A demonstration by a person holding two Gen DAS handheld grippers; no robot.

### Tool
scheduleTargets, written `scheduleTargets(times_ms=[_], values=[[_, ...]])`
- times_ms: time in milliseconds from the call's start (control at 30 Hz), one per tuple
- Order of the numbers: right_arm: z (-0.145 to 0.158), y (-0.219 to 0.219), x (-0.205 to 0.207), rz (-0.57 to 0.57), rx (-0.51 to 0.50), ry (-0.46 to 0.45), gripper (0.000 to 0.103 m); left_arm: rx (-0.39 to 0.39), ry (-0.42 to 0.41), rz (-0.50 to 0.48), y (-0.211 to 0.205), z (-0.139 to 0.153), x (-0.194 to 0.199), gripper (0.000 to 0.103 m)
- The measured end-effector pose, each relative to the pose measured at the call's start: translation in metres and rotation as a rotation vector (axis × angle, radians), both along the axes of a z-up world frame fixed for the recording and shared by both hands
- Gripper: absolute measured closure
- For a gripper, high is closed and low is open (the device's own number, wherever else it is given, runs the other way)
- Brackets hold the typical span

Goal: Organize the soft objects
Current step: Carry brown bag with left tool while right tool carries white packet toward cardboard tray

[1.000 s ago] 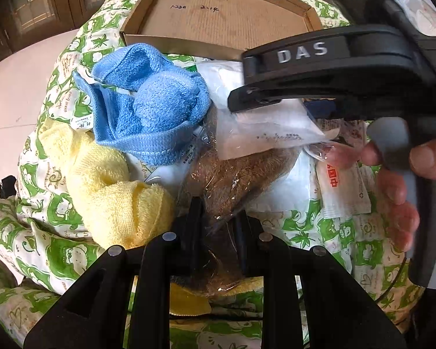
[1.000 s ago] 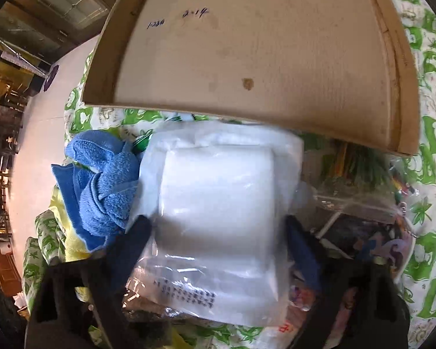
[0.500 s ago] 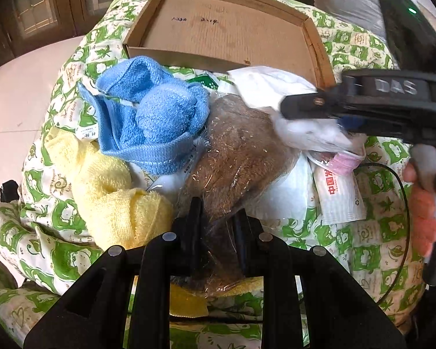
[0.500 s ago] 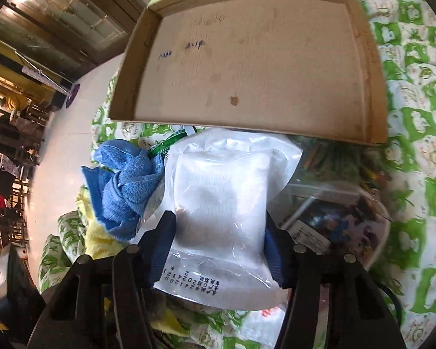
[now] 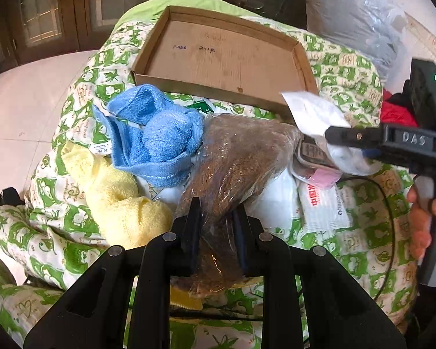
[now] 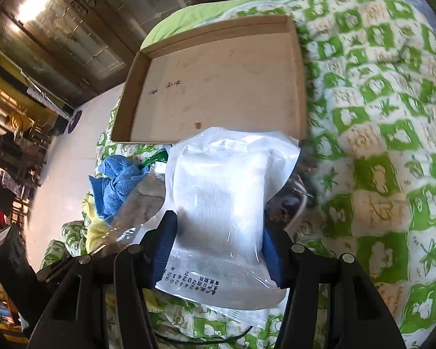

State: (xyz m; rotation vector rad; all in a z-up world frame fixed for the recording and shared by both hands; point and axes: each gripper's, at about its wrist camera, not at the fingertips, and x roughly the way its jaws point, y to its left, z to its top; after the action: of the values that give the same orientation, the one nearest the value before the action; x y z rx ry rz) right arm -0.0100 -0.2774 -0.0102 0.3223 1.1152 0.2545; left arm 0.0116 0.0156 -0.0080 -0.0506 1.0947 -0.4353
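Note:
My left gripper is shut on a clear bag of brown fibre lying on the green-and-white quilt. A blue towel and a yellow towel lie to its left. My right gripper is shut on a clear bag of white cloth and holds it lifted above the pile, near the front edge of the empty cardboard tray. From the left wrist view the right gripper shows at the right with the white bag. The tray lies beyond the pile.
Flat packets lie on the quilt under the right gripper. A large plastic-wrapped bundle sits at the back right. Pale floor lies to the left. The quilt spreads right of the tray.
My right gripper closed on the white bag, lifted it off the pile and drew back to the right. The brown bag is now uncovered. My left gripper has stayed shut on it.

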Motion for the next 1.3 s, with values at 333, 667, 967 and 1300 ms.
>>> scheduleTargets(times_ms=[333,667,967,1300], values=[[0.000,-0.003,-0.005,0.007,0.031,-0.016,0.047,-0.015,-0.047,0.019,0.007,0.028,-0.014,0.083],[0.005,-0.004,-0.009,0.006,0.050,-0.041,0.047,0.034,-0.100,0.014,0.003,0.037,-0.020,0.085],[0.010,-0.002,-0.010,0.014,0.058,-0.055,0.047,0.001,-0.144,0.059,0.024,0.062,-0.025,0.086],[0.013,0.004,-0.008,0.024,0.035,-0.065,0.047,-0.015,-0.177,0.054,0.024,0.079,-0.010,0.086]])
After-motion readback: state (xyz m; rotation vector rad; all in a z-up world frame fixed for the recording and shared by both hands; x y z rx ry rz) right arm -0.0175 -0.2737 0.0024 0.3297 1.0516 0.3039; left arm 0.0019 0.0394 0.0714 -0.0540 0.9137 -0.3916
